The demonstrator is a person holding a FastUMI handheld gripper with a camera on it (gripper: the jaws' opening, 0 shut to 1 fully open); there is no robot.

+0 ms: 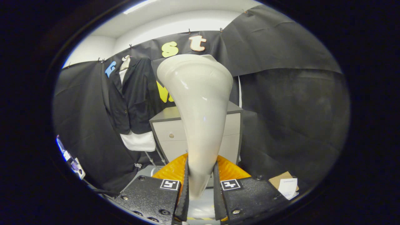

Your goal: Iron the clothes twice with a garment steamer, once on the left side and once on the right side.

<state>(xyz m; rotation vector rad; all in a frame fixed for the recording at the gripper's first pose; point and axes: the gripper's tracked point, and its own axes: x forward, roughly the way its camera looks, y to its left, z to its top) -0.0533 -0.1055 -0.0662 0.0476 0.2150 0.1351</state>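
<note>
White steamer (197,103) clamped between tool (200,187) fingers

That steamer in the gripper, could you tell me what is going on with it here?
A person's handheld gripper is shut on the garment steamer, both fingers pressing its narrow handle, head pointing up. The dark jacket hangs on the booth wall beside a drawer cabinet, beyond the fingers; the steamer is not touching it.

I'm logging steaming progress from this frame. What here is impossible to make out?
- Gripper view: steamer head, clamped in the gripper, faces away, so its steam plate is hidden.
- Cabinet: middle hidden behind the steamer.
- Jacket: its lower hem merges with the dark cloth.
</note>
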